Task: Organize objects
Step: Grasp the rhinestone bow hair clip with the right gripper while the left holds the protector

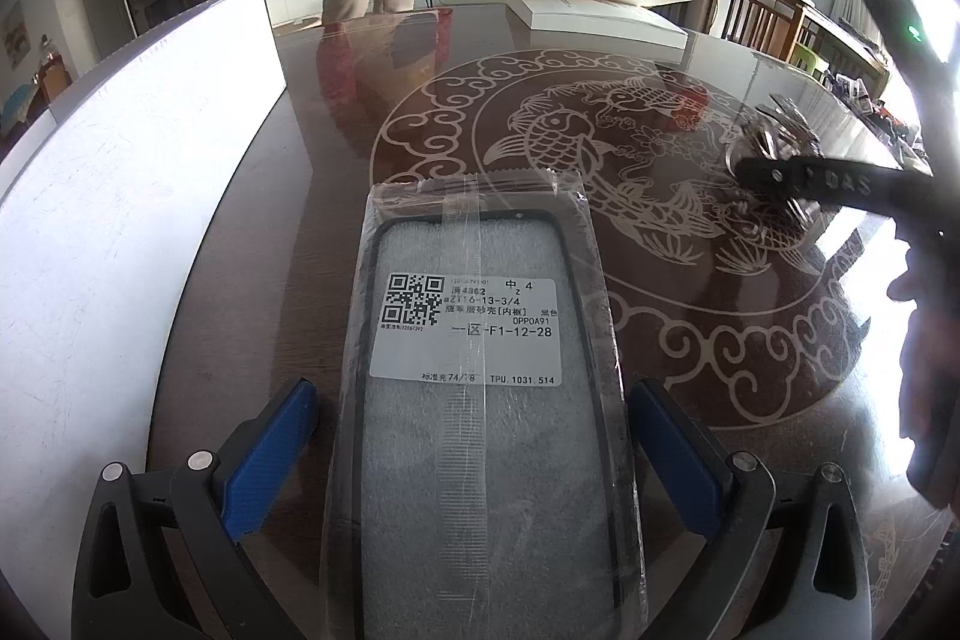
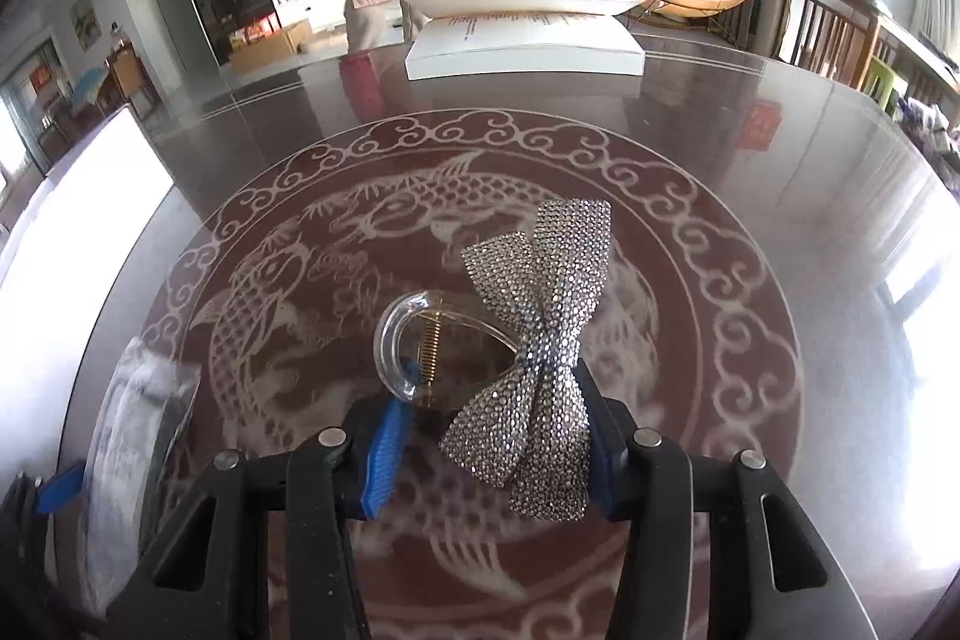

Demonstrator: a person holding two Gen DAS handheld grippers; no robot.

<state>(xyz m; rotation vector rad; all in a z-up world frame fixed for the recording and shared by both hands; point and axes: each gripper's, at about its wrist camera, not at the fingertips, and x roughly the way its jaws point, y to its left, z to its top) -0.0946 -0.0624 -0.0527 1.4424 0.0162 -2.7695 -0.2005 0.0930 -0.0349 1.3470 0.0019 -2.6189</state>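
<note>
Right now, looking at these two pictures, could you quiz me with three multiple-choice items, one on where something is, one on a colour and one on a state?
1. Where does the open white book lie?
A. on the far side of the dark glossy table
B. on the orange chair
C. under the phone case

2. What colour are the pads of the left tongs?
A. red
B. blue
C. yellow

3. What are the right tongs doing?
A. hanging empty
B. gripping the book
C. closed on the clear hair claw with a silver rhinestone bow

Key: A, the book sits at the table's far edge; B, both pads beside the bagged black-rimmed phone case show blue; C, the pads press the claw from both sides.
</note>
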